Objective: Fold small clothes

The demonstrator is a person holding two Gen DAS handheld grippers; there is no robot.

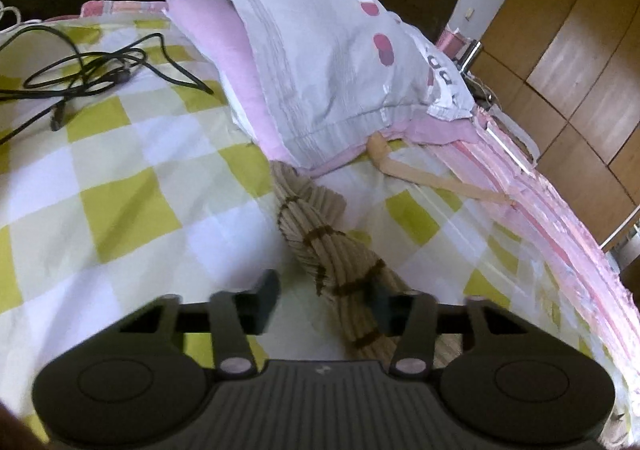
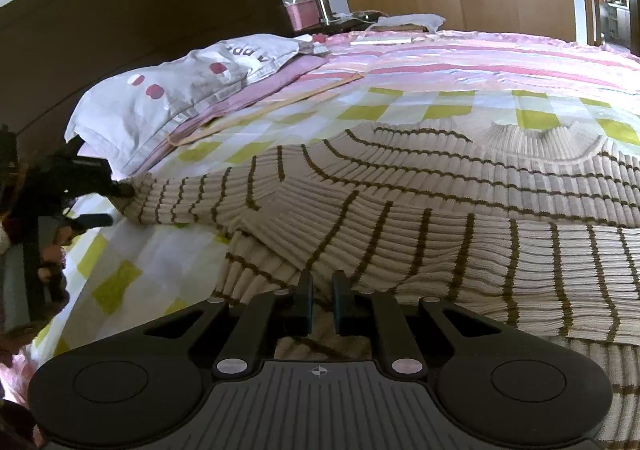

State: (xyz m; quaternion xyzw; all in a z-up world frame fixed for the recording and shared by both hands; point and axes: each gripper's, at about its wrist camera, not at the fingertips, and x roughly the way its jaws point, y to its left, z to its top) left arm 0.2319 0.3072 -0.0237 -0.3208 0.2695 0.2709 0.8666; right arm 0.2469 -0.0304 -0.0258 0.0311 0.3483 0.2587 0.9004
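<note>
Right wrist view: my right gripper [image 2: 322, 300] pinches the striped sweater's [image 2: 420, 210] hem, jaws nearly together. My left gripper [image 1: 324, 300] straddles its sleeve [image 1: 320, 234], jaws apart, not yet pressing. Next, I judge: clamp, fold inward. Checked bedsheet [image 1: 120, 170]; pillow [image 1: 320, 50] beyond the sleeve.
</note>
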